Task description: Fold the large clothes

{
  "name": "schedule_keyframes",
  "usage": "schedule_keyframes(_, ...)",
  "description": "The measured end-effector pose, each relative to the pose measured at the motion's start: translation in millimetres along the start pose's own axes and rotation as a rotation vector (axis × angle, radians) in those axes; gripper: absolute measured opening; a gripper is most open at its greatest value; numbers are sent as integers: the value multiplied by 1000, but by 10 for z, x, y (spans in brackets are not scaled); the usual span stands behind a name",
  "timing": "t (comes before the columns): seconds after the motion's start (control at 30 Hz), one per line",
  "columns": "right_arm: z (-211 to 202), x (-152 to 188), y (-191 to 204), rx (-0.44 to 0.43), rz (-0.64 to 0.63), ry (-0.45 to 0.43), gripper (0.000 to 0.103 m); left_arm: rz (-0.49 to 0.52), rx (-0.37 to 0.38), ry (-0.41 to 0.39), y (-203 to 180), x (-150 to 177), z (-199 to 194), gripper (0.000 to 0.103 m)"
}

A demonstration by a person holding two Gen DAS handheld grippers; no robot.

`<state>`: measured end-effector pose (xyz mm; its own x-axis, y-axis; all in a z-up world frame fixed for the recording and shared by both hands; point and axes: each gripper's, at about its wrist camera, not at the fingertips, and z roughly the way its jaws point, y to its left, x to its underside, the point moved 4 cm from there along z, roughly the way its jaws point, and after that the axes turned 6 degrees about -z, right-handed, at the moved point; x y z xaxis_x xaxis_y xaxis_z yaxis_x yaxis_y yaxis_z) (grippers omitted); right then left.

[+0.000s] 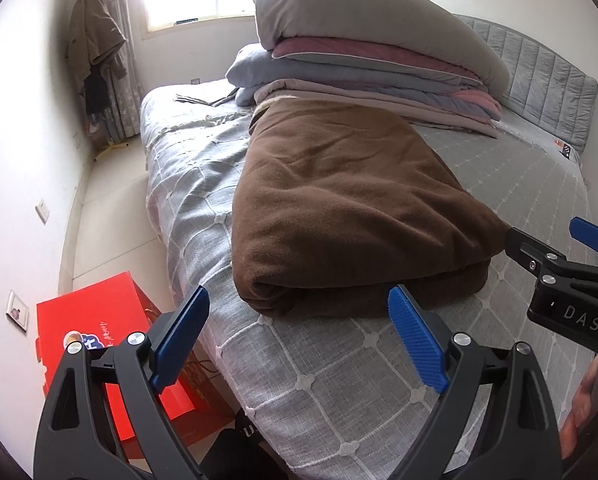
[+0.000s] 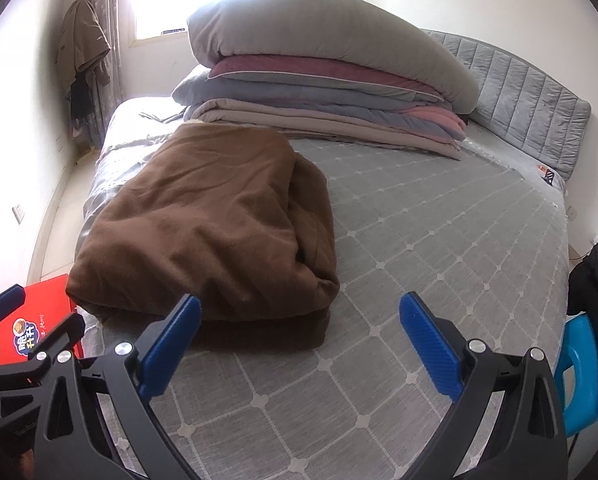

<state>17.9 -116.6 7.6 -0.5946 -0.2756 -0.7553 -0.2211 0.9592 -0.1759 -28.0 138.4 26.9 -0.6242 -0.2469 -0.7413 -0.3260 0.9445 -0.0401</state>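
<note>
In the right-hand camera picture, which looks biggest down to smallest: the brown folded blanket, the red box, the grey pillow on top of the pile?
1. Brown blanket, though it lies nearest the camera.
2. Grey pillow, nearly as big and farther off, so unsure.
3. Red box, partly hidden.

White letters "DAS" stand on the black body of the right gripper (image 1: 539, 240); the red box (image 2: 31, 322) carries Chinese characters too small to read
</note>
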Motion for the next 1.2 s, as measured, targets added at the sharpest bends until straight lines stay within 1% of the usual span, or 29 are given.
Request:
schedule_keyframes(0.27,3,10,77,-8,-20,8,96,-22,16,15,35,0,25,88)
schedule_keyframes(1.2,8,-2,141,-39,-33,20,96,-22,17,23,33,14,58,87)
